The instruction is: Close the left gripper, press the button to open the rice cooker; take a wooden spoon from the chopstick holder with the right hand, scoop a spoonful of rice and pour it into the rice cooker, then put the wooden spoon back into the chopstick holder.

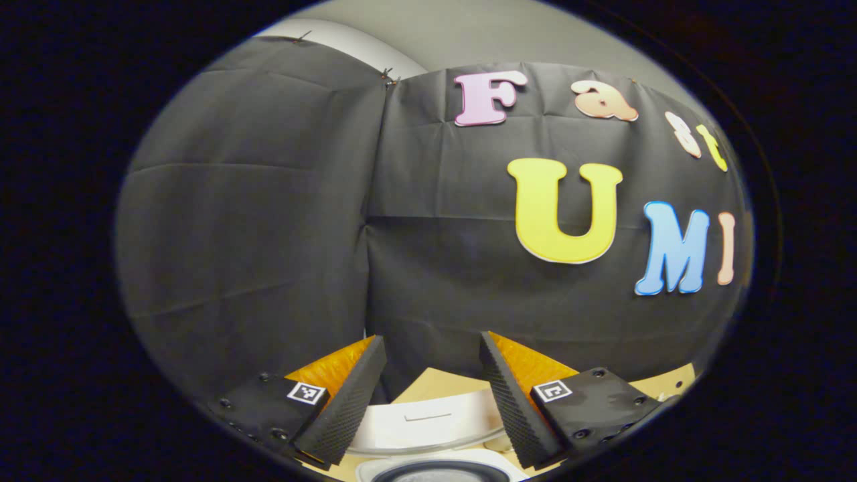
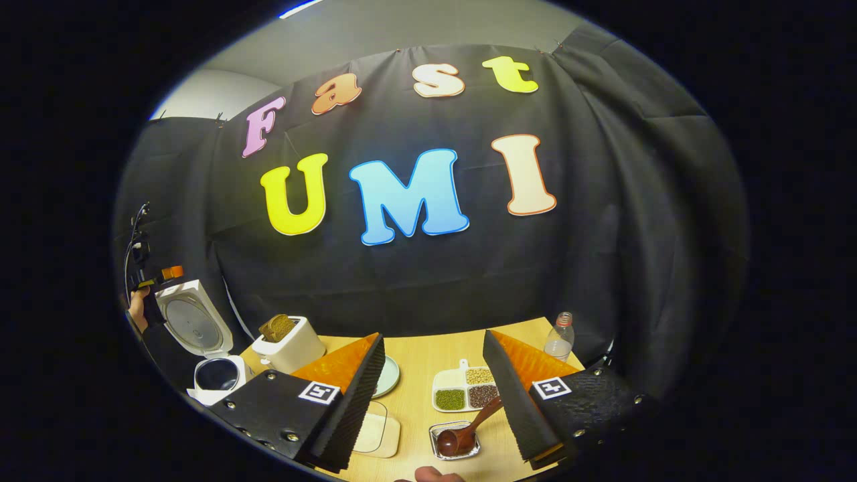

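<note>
- The right gripper (image 2: 432,395) hangs over the near edge of the table (image 2: 415,375), jaws spread wide and holding nothing.
- Between and just below its fingers lies the wooden spoon (image 2: 469,428). The bowl sits in a small clear tray (image 2: 455,442), and the handle slants up and away toward the right finger.
- Judging by that, the spoon's long axis runs diagonally across the jaw gap, so the grip would need to come down and turn to cross the handle. The right gripper is by far the nearer one.
- Just beyond the small clear tray stands a divided white dish (image 2: 465,389) of grains and beans, and a plastic bottle (image 2: 559,338) stands farther right.
- Left of the tray are a flat clear lid (image 2: 378,432), a round plate (image 2: 388,376) and a white holder (image 2: 288,345).
- Far left of the tray the rice cooker (image 2: 207,355) stands with its lid up, pot showing. A hand (image 2: 137,308) with the other gripper is beside the lid.
- The left gripper (image 1: 432,402) is likewise wide open and empty, with the rice cooker's raised lid (image 1: 428,422) close beneath its fingers.
- A black cloth wall (image 2: 602,234) closes the booth behind the table.
</note>
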`<state>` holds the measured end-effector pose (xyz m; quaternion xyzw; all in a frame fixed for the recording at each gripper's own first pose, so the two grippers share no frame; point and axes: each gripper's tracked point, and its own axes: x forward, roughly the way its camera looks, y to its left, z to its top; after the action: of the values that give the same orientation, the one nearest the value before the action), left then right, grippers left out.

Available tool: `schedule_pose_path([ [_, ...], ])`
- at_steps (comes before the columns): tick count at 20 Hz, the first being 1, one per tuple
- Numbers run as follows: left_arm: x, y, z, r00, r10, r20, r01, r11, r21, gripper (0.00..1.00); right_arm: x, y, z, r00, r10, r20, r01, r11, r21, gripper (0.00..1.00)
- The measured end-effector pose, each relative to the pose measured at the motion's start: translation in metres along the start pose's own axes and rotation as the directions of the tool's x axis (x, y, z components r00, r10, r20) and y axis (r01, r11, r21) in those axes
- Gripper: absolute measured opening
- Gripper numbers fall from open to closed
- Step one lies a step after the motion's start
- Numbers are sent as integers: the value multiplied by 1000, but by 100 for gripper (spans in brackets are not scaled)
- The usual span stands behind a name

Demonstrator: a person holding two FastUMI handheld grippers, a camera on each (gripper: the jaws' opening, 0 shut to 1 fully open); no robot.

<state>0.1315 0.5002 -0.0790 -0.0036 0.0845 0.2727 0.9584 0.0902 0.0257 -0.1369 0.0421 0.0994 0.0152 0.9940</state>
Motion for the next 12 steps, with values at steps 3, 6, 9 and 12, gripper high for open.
schedule_pose_path([
  [3,8,0,-13,999,13,-33,-13,1000,11,99,-1,0,3,1000,-5,3,5,1000,-5,90],
  [6,-6,-2,-20,998,3,-69,-3,1000,2,98,5,3,2,1000,7,-5,-7,1000,-3,89],
  [9,-28,-10,-25,998,-11,-67,11,1000,1,98,6,14,5,999,36,1,-36,999,-4,89],
  [12,-56,-18,-34,1000,-7,-25,7,1000,6,98,2,23,9,998,62,8,-62,998,-22,89],
])
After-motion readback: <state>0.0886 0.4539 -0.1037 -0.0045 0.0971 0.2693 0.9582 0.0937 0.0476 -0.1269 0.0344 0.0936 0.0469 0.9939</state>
